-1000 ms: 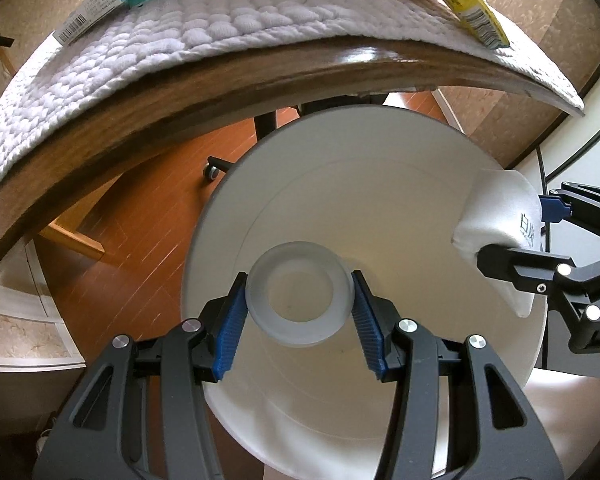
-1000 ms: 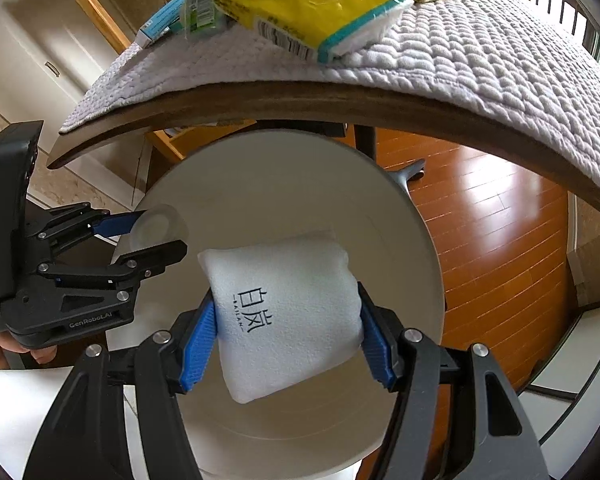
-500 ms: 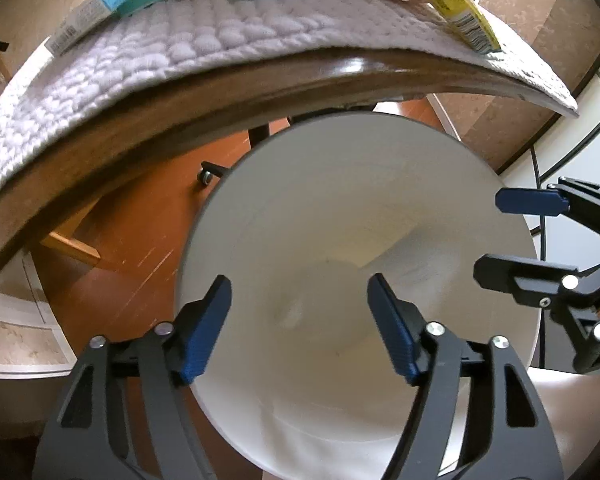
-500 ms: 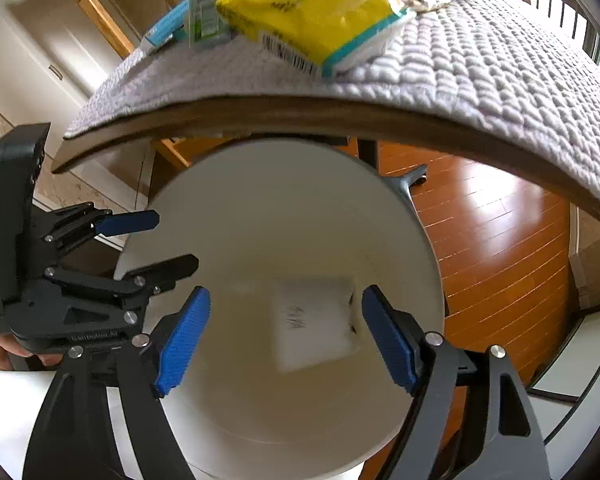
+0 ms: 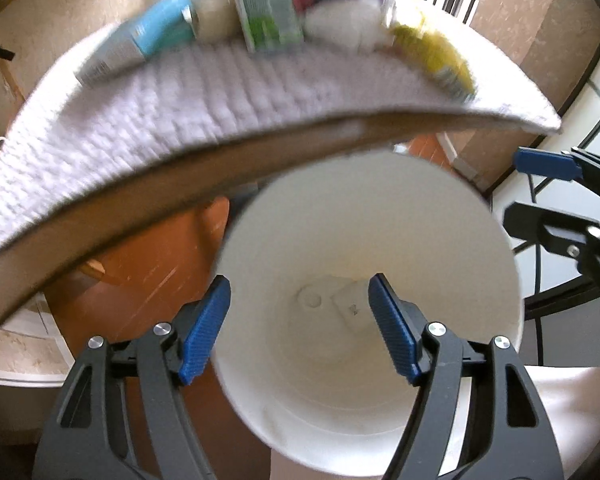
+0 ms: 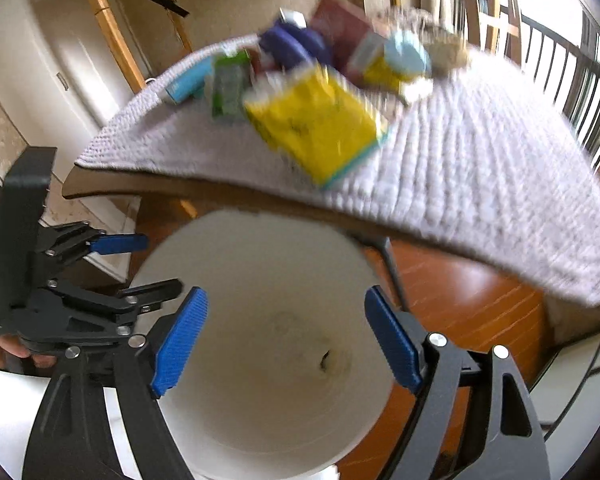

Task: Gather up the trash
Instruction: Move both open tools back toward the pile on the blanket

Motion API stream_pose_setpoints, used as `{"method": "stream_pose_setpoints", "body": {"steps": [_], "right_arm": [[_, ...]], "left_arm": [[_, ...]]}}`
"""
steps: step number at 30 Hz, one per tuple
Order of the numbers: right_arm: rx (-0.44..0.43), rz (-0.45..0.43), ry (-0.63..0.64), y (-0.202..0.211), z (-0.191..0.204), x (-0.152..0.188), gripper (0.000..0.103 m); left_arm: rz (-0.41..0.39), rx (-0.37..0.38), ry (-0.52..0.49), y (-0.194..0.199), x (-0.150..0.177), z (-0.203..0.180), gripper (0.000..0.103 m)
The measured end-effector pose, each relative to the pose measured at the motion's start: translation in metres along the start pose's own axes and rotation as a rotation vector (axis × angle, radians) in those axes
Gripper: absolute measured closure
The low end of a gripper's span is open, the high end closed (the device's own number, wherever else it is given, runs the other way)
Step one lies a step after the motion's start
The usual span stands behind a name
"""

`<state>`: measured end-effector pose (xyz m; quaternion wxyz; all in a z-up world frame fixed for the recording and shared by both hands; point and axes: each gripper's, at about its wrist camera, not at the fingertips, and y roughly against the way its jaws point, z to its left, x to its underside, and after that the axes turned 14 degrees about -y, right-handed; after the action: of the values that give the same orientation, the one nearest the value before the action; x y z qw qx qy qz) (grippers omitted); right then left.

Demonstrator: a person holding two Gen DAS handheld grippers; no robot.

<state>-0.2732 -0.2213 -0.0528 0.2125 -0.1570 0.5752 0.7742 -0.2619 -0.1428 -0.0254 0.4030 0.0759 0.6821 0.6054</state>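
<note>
Table: quilted white cloth (image 5: 227, 96), blurred packets.
Round white plastic bin (image 5: 500, 264): holds trash.
Left gripper (image 5: 300, 320): jaws apart, empty.
Right gripper (image 6: 285, 340): jaws apart, empty.

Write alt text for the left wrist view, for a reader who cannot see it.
The left gripper, open and empty, hangs over a white bin with two pale pieces of trash at its bottom. Above the bin, a wooden table under a quilted cloth holds blurred packets, including a green carton. The right gripper, also open, shows at the right edge.

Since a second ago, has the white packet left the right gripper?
Yes. The right gripper is open and empty; the white packet lies down at the bottom of the white bin.
</note>
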Motion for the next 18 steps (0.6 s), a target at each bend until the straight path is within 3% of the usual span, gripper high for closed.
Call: {"method": "stream_pose_setpoints", "body": {"steps": [3,5,6,10,15,18], "right_arm": [[0.044,-0.078,0.067,0.015,0.006,-0.009,0.023],[0.067,-0.12,0.101,0.016,0.009,-0.019,0.023],[0.075,-0.133,0.111,0.019,0.014,-0.023,0.023],[0.095,-0.157,0.151,0.021,0.026,-0.044,0.023],[0.093,-0.162,0.183,0.022,0.025,-0.057,0.023],[0.1,-0.159,0.204,0.016,0.023,-0.067,0.023]], "left_arm": [[-0.074,0.011,0.008,0.027,-0.007,0.006,0.03],[-0.127,-0.005,0.016,0.044,-0.015,0.012,0.009],[-0.159,-0.036,0.024,0.052,-0.018,0.017,0.006],[-0.228,-0.086,0.076,0.066,-0.035,0.044,0.005],[-0.229,-0.142,0.129,0.053,-0.057,0.085,0.005],[-0.211,-0.138,0.145,0.04,-0.073,0.11,0.005]]}}
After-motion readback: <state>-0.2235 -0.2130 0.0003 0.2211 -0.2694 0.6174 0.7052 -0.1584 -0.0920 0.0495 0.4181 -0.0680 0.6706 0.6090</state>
